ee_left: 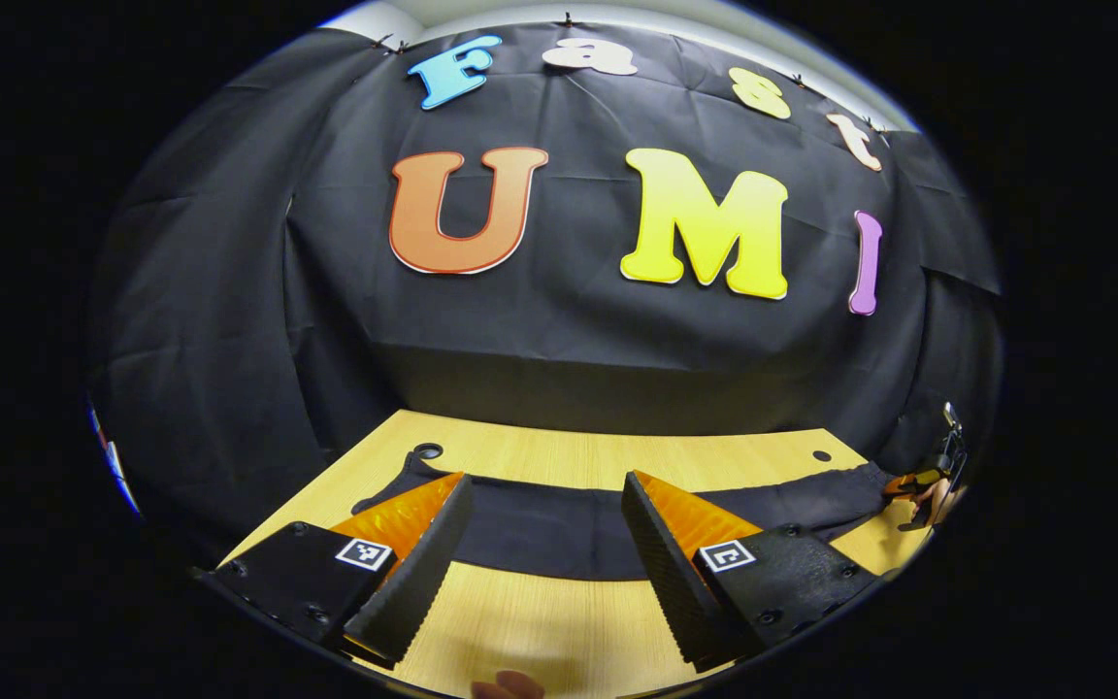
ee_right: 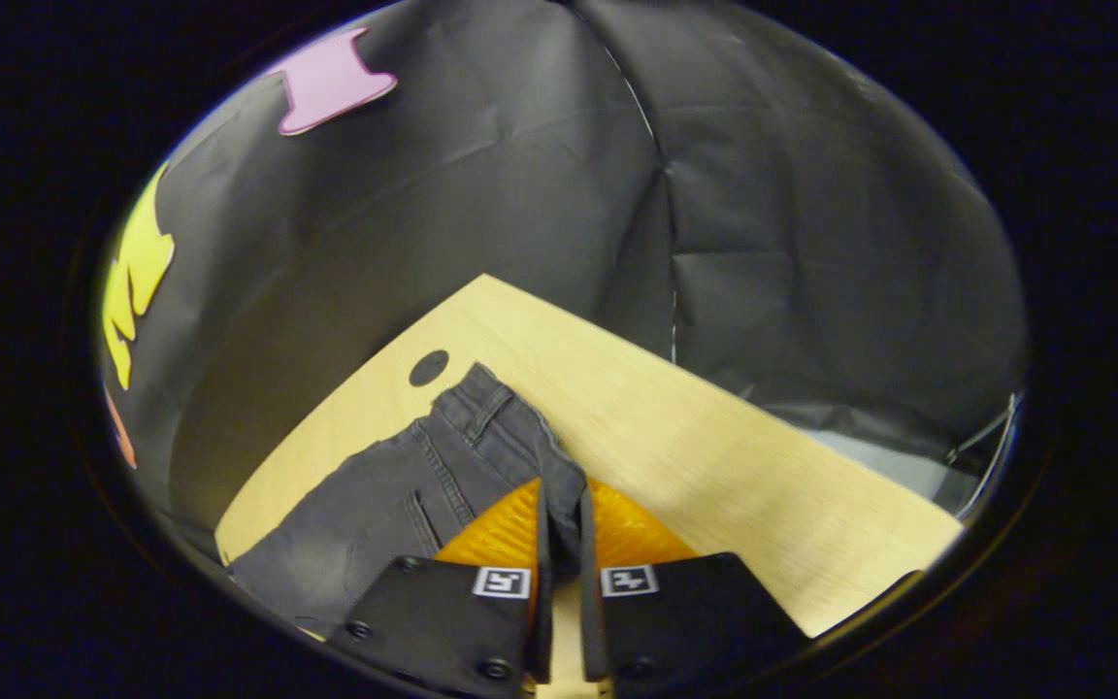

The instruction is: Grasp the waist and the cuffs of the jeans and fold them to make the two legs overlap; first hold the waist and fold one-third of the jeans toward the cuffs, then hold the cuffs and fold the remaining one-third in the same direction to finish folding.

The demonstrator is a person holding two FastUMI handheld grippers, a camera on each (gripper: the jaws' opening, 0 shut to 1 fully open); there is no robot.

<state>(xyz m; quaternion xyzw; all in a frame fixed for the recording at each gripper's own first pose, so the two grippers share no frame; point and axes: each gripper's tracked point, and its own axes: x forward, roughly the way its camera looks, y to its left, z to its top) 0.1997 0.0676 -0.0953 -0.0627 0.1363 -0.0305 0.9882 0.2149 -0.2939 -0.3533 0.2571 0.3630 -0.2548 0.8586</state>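
Dark grey jeans [ee_left: 559,529] lie flat in a long strip across the wooden table [ee_left: 569,621]. My left gripper [ee_left: 545,482] hovers open just in front of their middle, with nothing between its fingers. In the right gripper view the jeans' waist end [ee_right: 462,427] shows its belt loops and a pocket. My right gripper [ee_right: 559,490] is shut on the near corner of that waistband, and a fold of cloth stands up between the fingers. From the left gripper view, the right gripper [ee_left: 928,482] sits at the strip's far right end, held by a hand.
The table has a round dark hole near each back corner [ee_left: 428,451] [ee_left: 821,454]; one [ee_right: 428,367] lies just beyond the waistband. Black cloth walls close in behind and beside the table. Bare wood [ee_right: 714,447] stretches to the right of the waist.
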